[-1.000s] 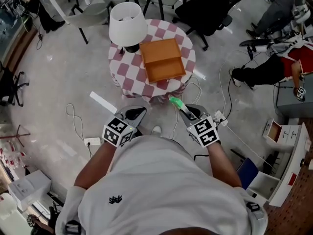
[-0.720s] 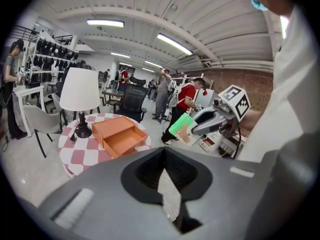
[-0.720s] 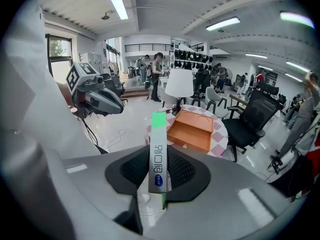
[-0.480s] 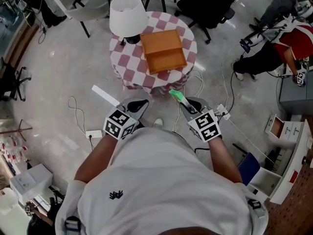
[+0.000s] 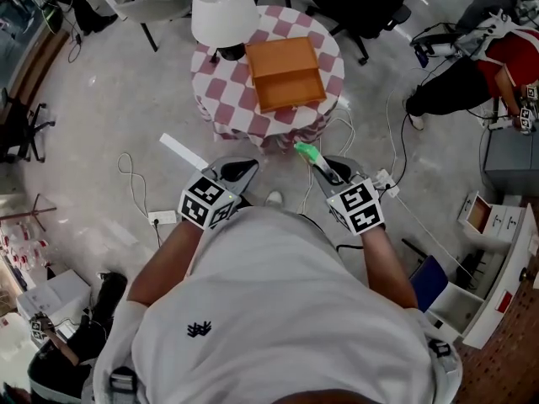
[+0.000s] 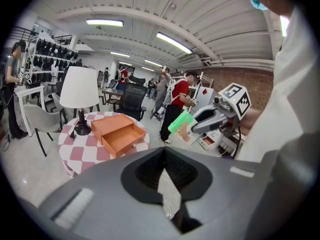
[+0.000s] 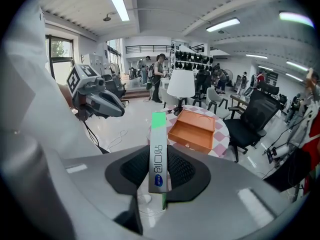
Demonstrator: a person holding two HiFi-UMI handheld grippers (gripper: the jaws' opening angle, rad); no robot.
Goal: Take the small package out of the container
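Container (image 5: pixel 285 72) farther off than before, right gripper (image 5: pixel 327 170) clamping small package (image 5: pixel 305 152), left gripper (image 5: pixel 238 172) seemingly closed.

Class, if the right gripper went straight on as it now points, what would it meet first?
The right gripper would probably first meet the near edge of the checkered table, just before the orange container; only floor shows between, depth uncertain.

Open orange drawer box (image 5: pixel 286 74). Round bench (image 5: pixel 221 99) cloth: red-white checks. White lampshade (image 5: pixel 223 8). Slim small package (image 7: pixel 158 154): green top, white side, blue print. Pale grey floor (image 5: pixel 109 141).
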